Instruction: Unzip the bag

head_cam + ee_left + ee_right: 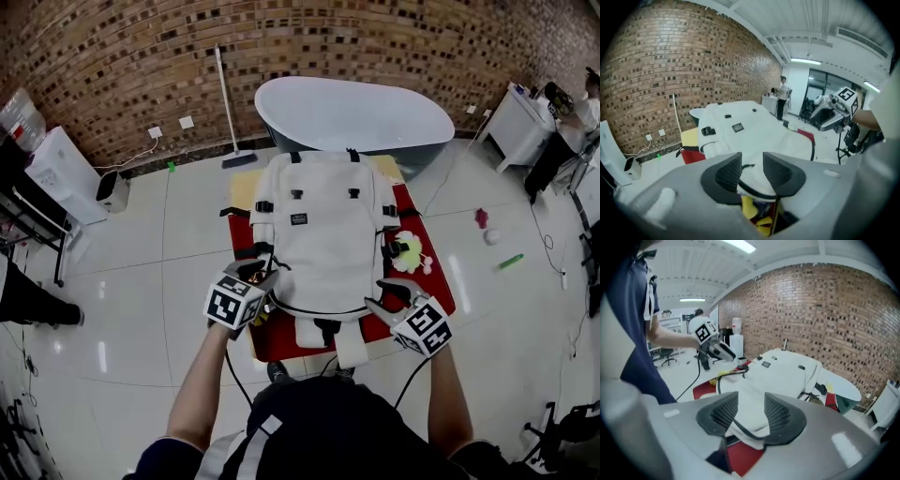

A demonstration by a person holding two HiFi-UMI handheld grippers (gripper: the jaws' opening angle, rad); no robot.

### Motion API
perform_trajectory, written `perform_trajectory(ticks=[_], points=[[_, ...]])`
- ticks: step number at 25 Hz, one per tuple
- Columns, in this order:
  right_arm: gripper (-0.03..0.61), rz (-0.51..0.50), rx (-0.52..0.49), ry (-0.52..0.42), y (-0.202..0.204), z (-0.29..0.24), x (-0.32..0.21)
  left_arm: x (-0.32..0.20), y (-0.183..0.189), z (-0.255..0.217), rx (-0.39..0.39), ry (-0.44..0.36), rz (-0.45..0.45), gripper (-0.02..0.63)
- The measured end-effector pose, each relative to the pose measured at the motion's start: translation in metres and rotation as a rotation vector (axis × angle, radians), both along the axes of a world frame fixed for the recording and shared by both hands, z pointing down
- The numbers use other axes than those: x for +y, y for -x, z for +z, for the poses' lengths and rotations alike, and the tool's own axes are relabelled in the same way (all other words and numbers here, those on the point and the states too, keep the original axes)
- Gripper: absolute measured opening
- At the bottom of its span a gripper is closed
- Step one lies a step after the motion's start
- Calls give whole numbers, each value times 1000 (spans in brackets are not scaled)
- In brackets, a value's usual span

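So here's where you're at: the white backpack (323, 234) is lying flat on the red surface (436, 286), top end toward the grey bathtub (356, 112) by the brick wall (309, 37), bottom end toward you. A black zip line (319, 311) curves round the bag near that bottom end.

Your left gripper (261, 274) is over the bag's near-left corner and your right gripper (386, 298) is over the near-right corner, both angled down at it. Neither one has hold of anything.

- Left: the fingers (729, 173) stand wide apart. Looking along them you see the white corner of the bag and the black zip line in the gap, but the pads aren't pressing on the fabric. Some yellow bits (750, 206) poke out below that corner.
- Right: same deal. The fingers (780, 414) are spread wide, with the bag's white corner and a black line showing between them and bare red surface just under it.

Off to the bag's right side on the red surface there's a small yellow-green toy (408, 251). A mop (228, 103) leans on the wall left of the tub, and a green marker-looking thing (511, 262) is lying on the floor well off to the right.
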State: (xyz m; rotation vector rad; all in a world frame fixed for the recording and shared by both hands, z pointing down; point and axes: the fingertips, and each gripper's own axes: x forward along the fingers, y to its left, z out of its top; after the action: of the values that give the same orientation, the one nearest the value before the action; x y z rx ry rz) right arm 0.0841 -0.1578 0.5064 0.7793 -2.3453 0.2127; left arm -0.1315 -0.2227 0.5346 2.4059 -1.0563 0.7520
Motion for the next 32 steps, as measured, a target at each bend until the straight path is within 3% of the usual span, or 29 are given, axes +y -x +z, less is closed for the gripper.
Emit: perform_trajectory(ticks=[6, 9, 13, 21, 32], points=[[28, 42, -299, -146, 37, -76, -29, 2, -63, -92, 319, -180, -36, 140], [5, 64, -473, -177, 50, -113, -34, 10, -80, -125, 390, -254, -27, 58], [4, 94, -617, -214, 51, -149, -47, 11, -87, -157, 448, -326, -21, 15], [3, 103, -664, -274, 57, -189, -42, 19, -100, -187, 497, -372, 0, 2], [3, 86, -615, -301, 60, -192, -36, 25, -113, -196, 503, -376, 36, 2]])
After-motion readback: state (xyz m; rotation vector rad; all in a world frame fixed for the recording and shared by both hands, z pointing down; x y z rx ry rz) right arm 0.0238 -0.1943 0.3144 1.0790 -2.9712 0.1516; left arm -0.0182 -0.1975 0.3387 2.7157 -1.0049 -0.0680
